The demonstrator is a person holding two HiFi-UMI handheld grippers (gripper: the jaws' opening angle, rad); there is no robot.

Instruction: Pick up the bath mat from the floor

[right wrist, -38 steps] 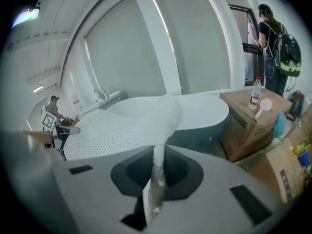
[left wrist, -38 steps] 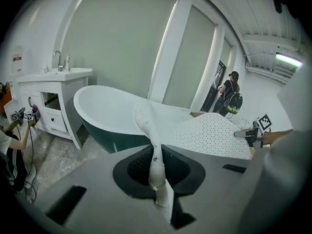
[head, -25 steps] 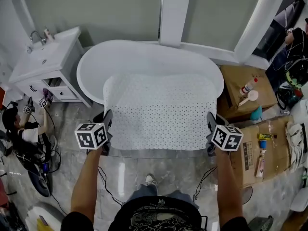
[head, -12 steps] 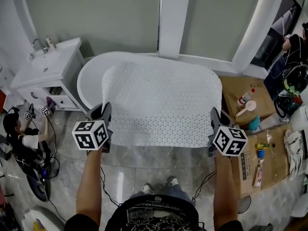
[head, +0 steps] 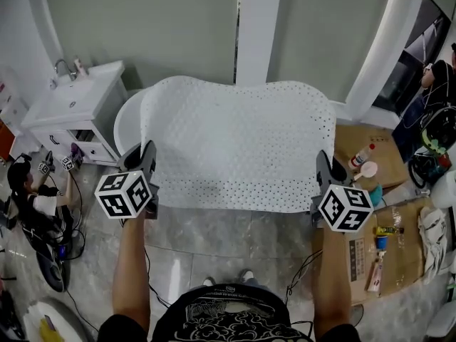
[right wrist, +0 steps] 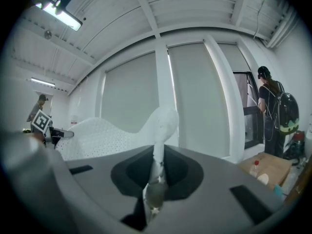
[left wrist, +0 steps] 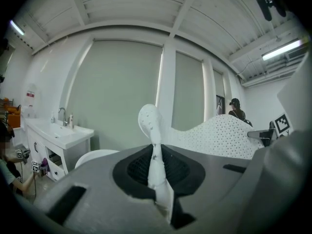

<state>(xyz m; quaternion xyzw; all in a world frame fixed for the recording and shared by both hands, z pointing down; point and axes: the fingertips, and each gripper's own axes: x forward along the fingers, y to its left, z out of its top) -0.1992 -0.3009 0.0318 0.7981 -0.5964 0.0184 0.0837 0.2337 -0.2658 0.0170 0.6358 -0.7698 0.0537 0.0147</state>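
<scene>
The white perforated bath mat [head: 239, 144] hangs spread out in the air between my two grippers, above the white bathtub [head: 127, 123]. My left gripper [head: 146, 164] is shut on the mat's near left corner; in the left gripper view the mat's edge [left wrist: 155, 152] runs pinched between the jaws. My right gripper [head: 322, 171] is shut on the near right corner, and the right gripper view shows the mat's edge [right wrist: 158, 167] clamped the same way. The mat hides most of the tub.
A white vanity with a sink [head: 71, 105] stands at the left. Cardboard boxes [head: 360, 155] with bottles lie on the floor at the right. A person [head: 32, 198] crouches at the far left; another stands at the far right [head: 438, 73]. A white window pillar [head: 256, 27] rises behind the tub.
Both grippers have risen with the mat, which now spreads higher and covers nearly the whole tub. Earlier it sagged lower with the tub's far rim showing.
</scene>
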